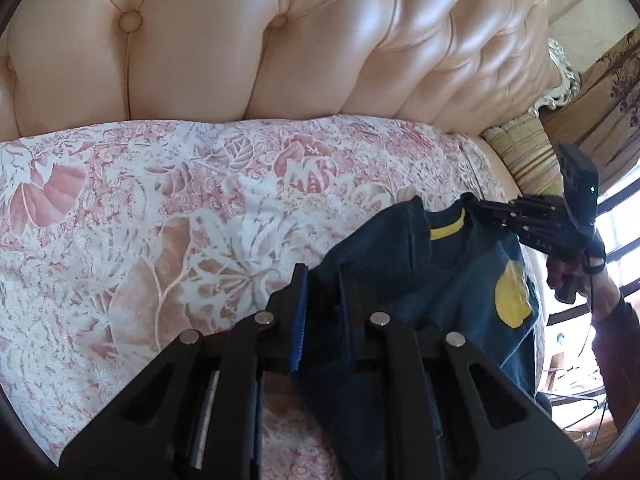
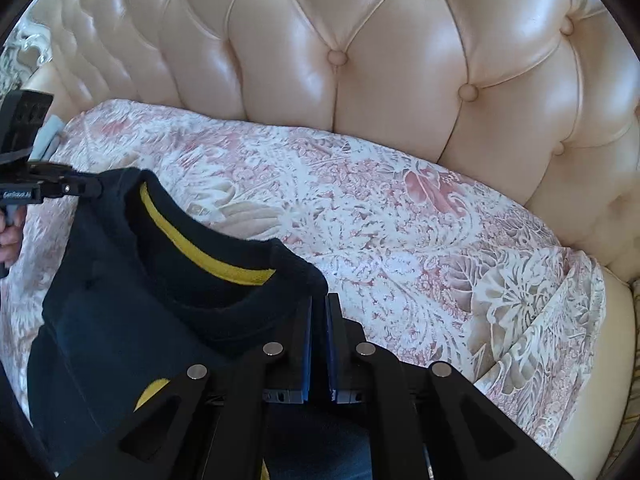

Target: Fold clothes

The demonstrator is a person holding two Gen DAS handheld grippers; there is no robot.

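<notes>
Scene: a cushioned seat with a tufted cream backrest [image 1: 280, 40]. A pink-and-white floral cover [image 1: 160, 208] is spread over the seat.

Task item: a dark navy shirt [image 1: 460, 280] with a yellow band inside the neckline [image 2: 208, 248] and a round yellow patch [image 1: 514, 296] on the front. It is held up by its two shoulders, one in each tool, with the neck opening slack between them. The body of the shirt hangs over the cover toward the near edge of the seat. In the left wrist view it lies toward the right-hand end of the seat, below the backrest.

Left hand-held gripper [image 1: 324, 276]: jaws drawn in narrow, pinching a fold of the navy cloth at one shoulder. Cloth fills the gap between the blue pads and drapes down past the tool.

Right hand-held gripper [image 2: 319, 304]: jaws pressed almost together. The shirt's other shoulder edge runs into the slit between the pads, so it is clamped on the fabric. In the left wrist view its tips meet the shirt beside the collar.

A hand [image 1: 568, 276] with a dark sleeve grips the right tool. Fingers [image 2: 10, 236] on the left tool's grip show at the frame edge in the right wrist view.

A striped cushion [image 1: 520, 148] sits at the far right corner of the seat.
</notes>
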